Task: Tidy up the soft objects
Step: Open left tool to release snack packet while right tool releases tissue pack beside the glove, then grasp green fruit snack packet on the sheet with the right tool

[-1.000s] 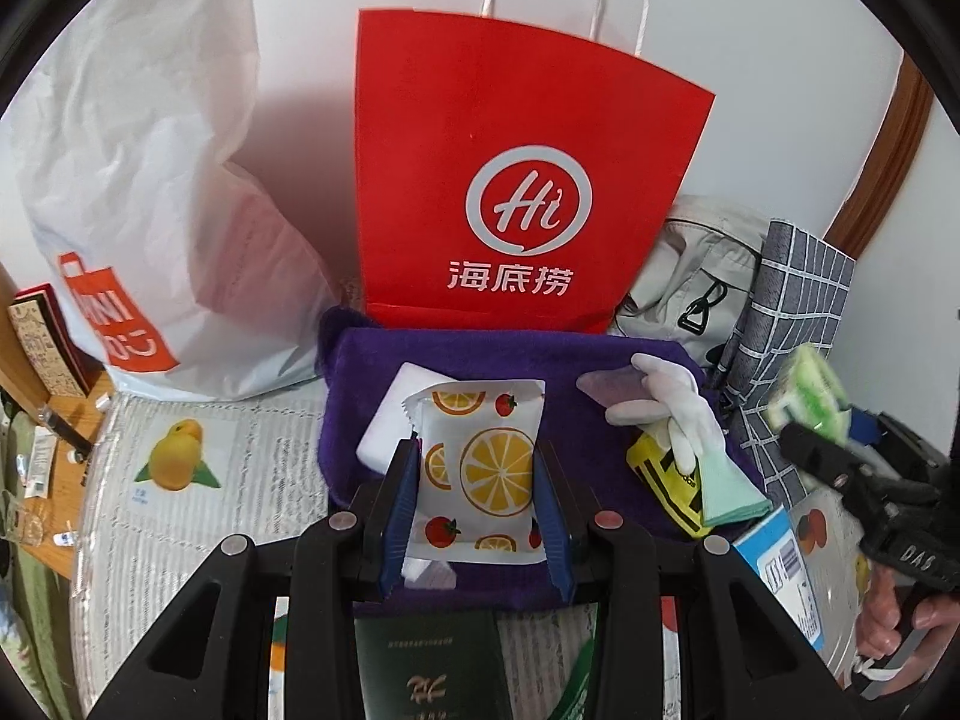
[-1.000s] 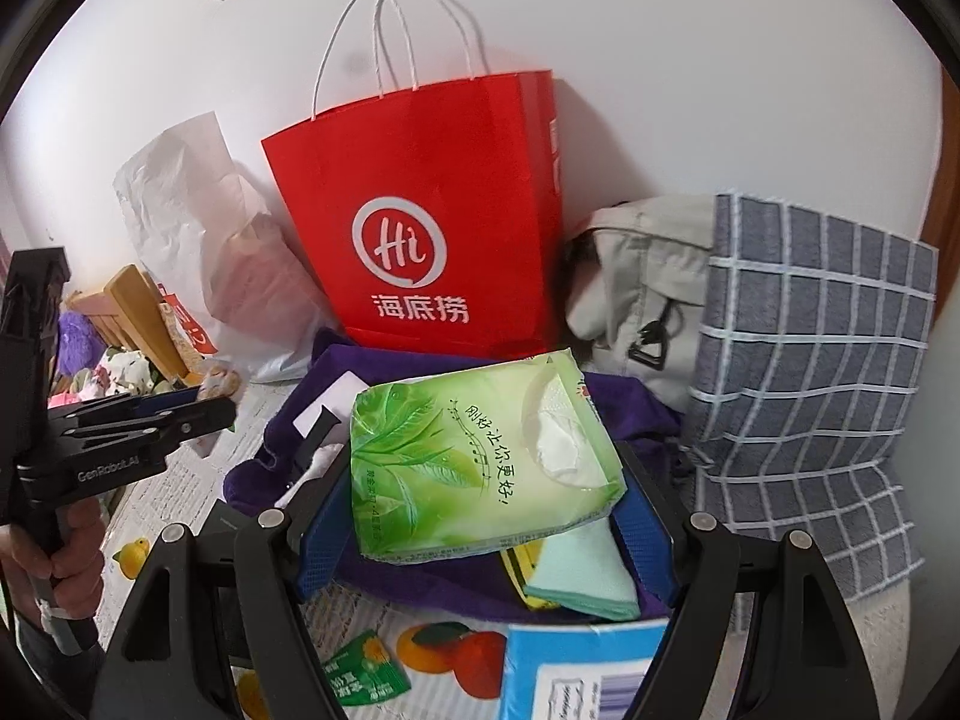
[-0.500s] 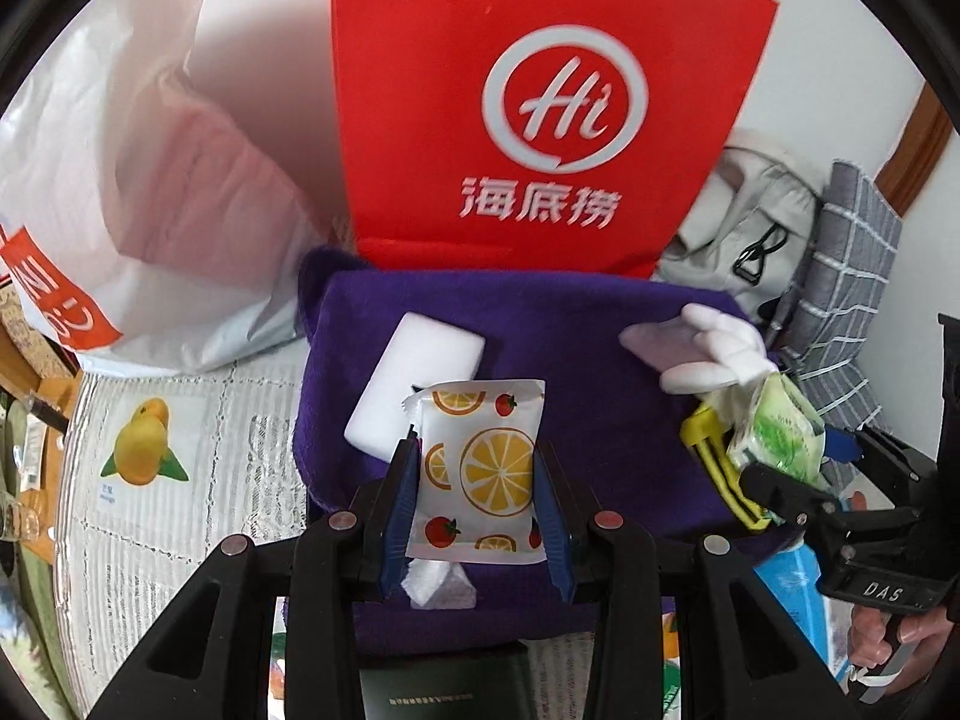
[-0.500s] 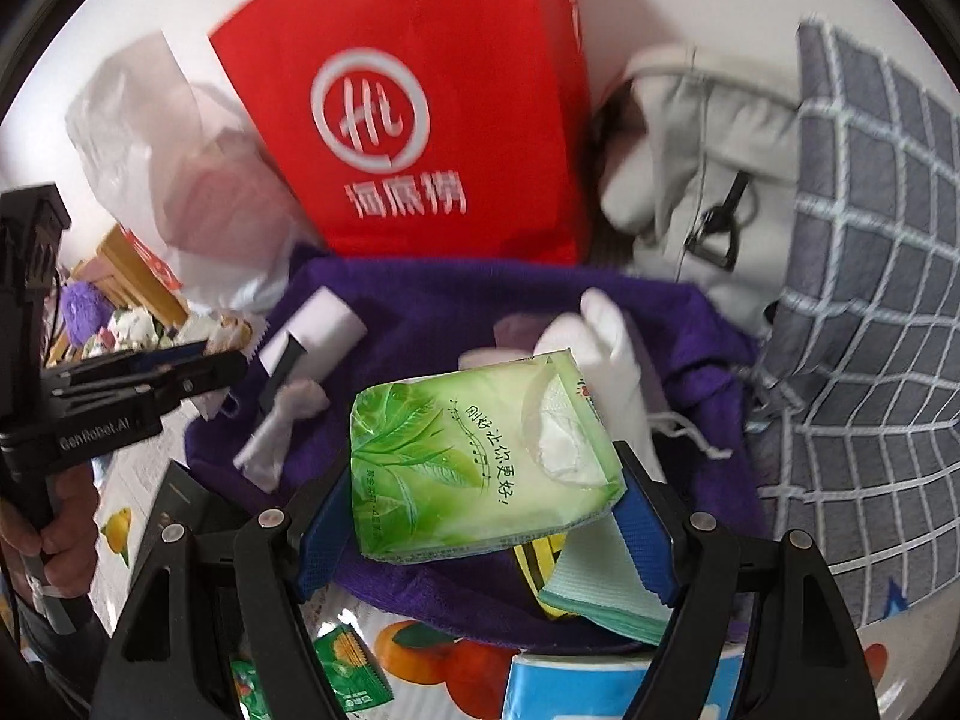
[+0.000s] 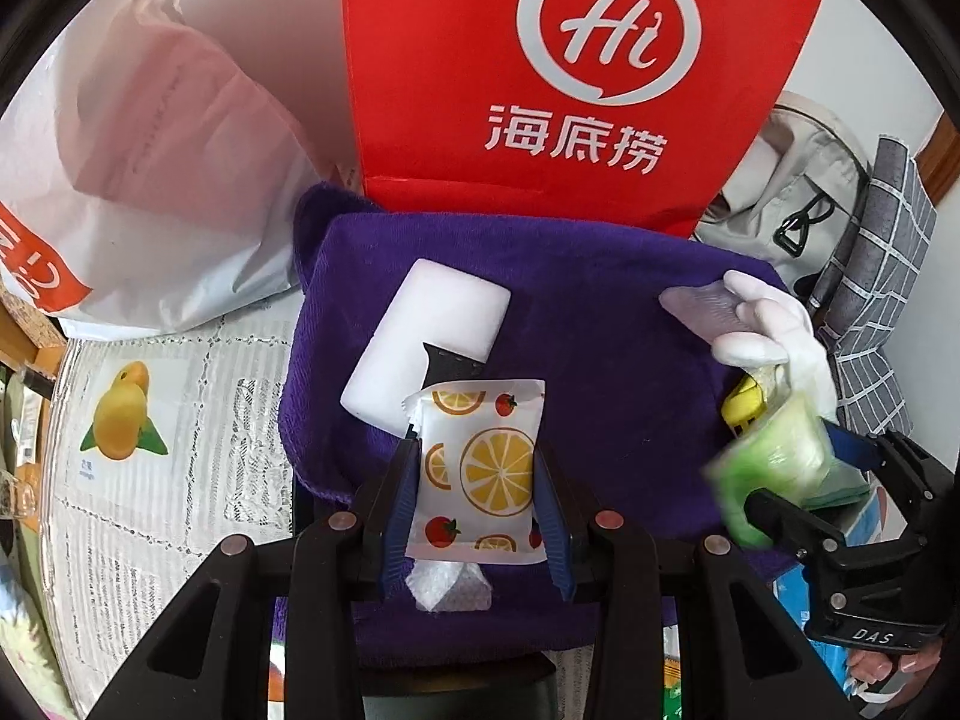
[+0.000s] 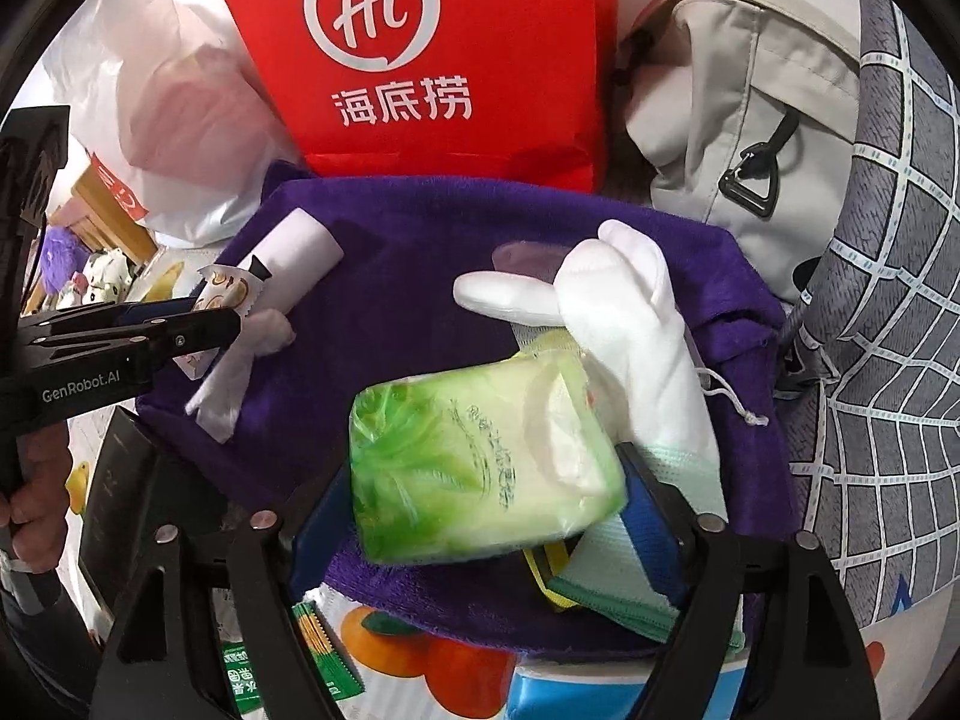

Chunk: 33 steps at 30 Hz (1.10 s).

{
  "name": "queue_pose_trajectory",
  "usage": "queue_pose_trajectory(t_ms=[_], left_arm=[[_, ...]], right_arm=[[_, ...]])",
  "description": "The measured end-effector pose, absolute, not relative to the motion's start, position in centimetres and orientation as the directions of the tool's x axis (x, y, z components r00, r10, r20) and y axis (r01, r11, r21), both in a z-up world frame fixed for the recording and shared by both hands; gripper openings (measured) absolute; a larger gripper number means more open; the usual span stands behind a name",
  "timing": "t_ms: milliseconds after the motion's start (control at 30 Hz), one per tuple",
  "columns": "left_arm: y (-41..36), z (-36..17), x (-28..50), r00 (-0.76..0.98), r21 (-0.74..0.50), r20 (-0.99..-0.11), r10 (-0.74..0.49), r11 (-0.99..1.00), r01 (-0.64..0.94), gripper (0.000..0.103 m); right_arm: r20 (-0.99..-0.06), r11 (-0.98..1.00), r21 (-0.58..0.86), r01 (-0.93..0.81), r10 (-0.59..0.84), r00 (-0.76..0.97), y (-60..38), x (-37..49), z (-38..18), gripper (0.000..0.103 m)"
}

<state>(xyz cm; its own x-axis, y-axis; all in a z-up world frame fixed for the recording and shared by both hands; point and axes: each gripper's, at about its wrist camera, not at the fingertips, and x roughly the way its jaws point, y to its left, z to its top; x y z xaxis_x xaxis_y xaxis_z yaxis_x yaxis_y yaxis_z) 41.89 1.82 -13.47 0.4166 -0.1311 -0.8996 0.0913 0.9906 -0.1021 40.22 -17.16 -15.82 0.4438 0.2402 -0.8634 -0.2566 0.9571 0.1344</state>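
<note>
Left gripper (image 5: 477, 474) clamped on orange-print packet (image 5: 477, 468), right gripper (image 6: 480, 510) fingers spread beside blurred green tissue pack (image 6: 480, 462), whether gripped unclear, purple towel (image 5: 600, 336) beneath, red paper bag (image 5: 576, 78) behind.

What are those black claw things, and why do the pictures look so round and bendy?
They are grabbing tools; a person holds one in each hand. Each carries a wide round-lens camera looking along its jaws, one picture per tool. The left gripper has its jaws shut on an orange-print packet. The right gripper appears to be letting go of a green tissue pack, which looks blurred, so its grip is unclear. Below lies a purple towel with a white glove and a white block. A red paper bag stands behind it.
</note>
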Motion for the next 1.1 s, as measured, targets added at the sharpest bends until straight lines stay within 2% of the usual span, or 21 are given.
queue_pose_trajectory(t_ms=[367, 500, 767, 1100], left_arm=[[1.4, -13.5, 42.0, 0.398, -0.128, -0.903, -0.159, 0.986, 0.104, 0.037], [1.1, -12.9, 41.8, 0.393, -0.149, -0.901, -0.184, 0.982, 0.118, 0.050], [0.8, -10.9, 40.8, 0.416, -0.150, -0.888, -0.198, 0.978, 0.146, 0.068], [1.3, -9.0, 39.7, 0.435, -0.178, -0.871, -0.228, 0.972, 0.153, 0.069]], right_arm=[[-0.828, 0.955, 0.106, -0.278, 0.240, 0.508, -16.8, 39.1, -13.7, 0.087], [-0.805, 0.949, 0.141, -0.283, 0.276, 0.524, -17.0, 38.1, -12.3, 0.087], [-0.790, 0.936, 0.159, -0.313, 0.311, 0.529, -16.1, 33.0, -11.3, 0.087], [-0.834, 0.929, 0.181, -0.322, 0.319, 0.450, -12.6, 26.7, -15.1, 0.087]])
